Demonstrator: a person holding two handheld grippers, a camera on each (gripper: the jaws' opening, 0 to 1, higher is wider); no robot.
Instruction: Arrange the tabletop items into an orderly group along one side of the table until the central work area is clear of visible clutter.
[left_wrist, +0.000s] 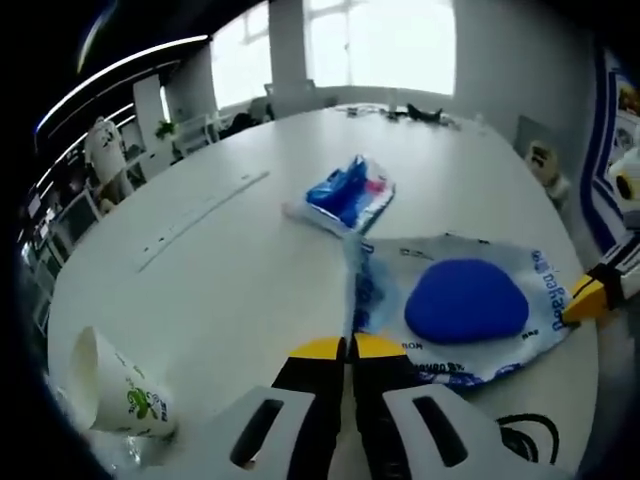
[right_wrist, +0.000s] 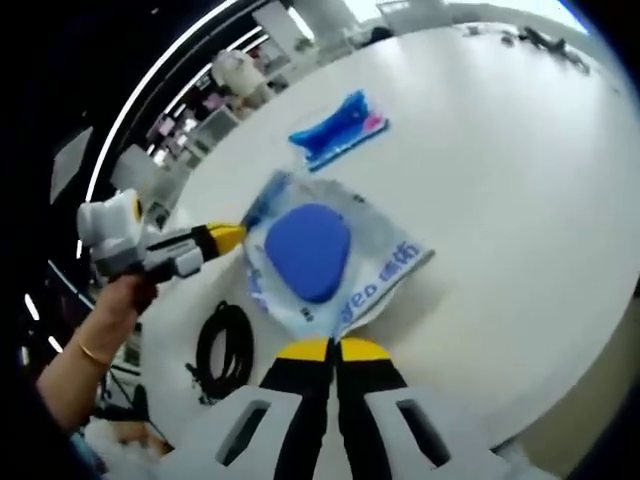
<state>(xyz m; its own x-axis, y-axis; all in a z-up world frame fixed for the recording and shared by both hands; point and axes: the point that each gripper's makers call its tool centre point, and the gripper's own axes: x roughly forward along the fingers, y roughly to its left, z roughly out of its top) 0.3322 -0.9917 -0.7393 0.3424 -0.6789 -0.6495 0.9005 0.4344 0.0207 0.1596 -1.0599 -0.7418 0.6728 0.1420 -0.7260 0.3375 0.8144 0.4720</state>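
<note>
Two grippers, left gripper (left_wrist: 349, 345) and right gripper (right_wrist: 325, 349), jaws closed on opposite edges of the blue-print bag (left_wrist: 466, 300) near table (left_wrist: 250, 270) edge; pull w/ even tension, approx. level.

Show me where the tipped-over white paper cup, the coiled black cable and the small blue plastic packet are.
Tipped-over white paper cup (left_wrist: 118, 392), left gripper view, on its side wall.
Coiled black cable (right_wrist: 224, 348), right gripper view, on the loop.
Small blue plastic packet (left_wrist: 347, 193), left gripper view, on its middle.
</note>
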